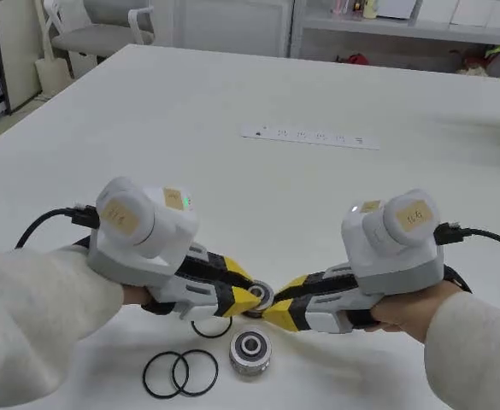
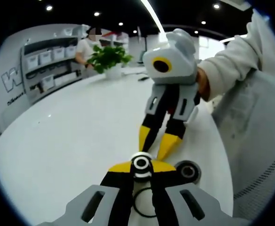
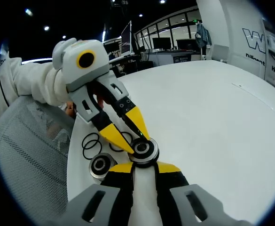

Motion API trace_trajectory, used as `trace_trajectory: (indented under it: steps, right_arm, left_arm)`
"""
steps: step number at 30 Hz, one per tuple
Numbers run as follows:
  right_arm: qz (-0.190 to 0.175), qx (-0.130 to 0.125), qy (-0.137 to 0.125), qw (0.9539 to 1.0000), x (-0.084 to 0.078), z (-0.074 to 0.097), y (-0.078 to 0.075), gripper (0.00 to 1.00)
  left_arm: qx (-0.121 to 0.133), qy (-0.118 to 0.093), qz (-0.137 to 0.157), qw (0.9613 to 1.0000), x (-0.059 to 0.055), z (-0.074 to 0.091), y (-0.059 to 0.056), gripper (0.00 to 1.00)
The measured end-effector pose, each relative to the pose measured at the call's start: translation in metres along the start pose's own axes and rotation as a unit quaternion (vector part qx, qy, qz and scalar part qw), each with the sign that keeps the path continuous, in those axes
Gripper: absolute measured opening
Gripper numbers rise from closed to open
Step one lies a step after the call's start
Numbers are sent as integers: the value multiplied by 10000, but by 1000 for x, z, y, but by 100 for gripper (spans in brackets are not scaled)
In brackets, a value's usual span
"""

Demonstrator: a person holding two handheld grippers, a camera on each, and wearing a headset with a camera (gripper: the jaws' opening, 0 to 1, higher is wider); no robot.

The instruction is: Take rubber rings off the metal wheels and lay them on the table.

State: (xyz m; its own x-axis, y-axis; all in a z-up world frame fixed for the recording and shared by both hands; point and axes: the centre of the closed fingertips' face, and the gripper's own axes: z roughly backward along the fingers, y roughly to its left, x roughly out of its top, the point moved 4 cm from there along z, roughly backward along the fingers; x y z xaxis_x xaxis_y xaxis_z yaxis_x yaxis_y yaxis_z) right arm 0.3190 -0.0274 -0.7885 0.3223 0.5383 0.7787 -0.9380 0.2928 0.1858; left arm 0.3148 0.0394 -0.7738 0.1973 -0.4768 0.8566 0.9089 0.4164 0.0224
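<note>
Item: metal wheel, held between the two grippers over the near part of the table.
Left gripper: jaws pinching the wheel by its sides.
Right gripper: jaws nearly together, tips against the wheel's rim from the opposite side. Whether they grip it cannot be told.
Second metal wheel: lying flat on the table at 6 o'clock of the held one, near it.
Rubber rings: overlapping pair loose on the table at 7 o'clock. Third ring partly hidden under the left gripper.
Power strip: 12 o'clock, well apart.
</note>
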Motion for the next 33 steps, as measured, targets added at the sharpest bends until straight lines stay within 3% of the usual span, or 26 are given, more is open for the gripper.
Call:
trace_trajectory:
  steps: [1, 3, 9, 13, 22, 26, 31, 33]
  right_arm:
    - [80, 4, 84, 9999, -3, 0, 0, 7]
    - [-1, -91, -35, 10000, 0, 1, -5, 1]
    - [-31, -109, -3, 9999, 0, 1, -5, 0]
    - [-434, -110, -9, 9990, 0, 2, -8, 0]
    - [-895, -83, -80, 9959, 0, 5, -11, 0]
    - [-1489, -76, -175, 9887, 1, 7, -13, 0]
    - [-1685, -77, -238, 9854, 3, 9, -13, 0]
    - [-1910, -85, -370, 9808, 9, 9, -12, 0]
  left_arm:
    - [10, 7, 8, 10000, 0, 0, 0, 14]
    - [12, -14, 25, 10000, 0, 0, 0, 14]
    - [25, -15, 20, 10000, 0, 0, -1, 14]
    - [24, -23, 17, 10000, 0, 0, -1, 14]
    - [33, -29, -13, 10000, 0, 1, 0, 14]
    - [35, -29, -21, 10000, 0, 1, 0, 14]
    - [41, -29, -30, 10000, 0, 1, 0, 14]
    - [45, -18, -42, 10000, 0, 1, 0, 14]
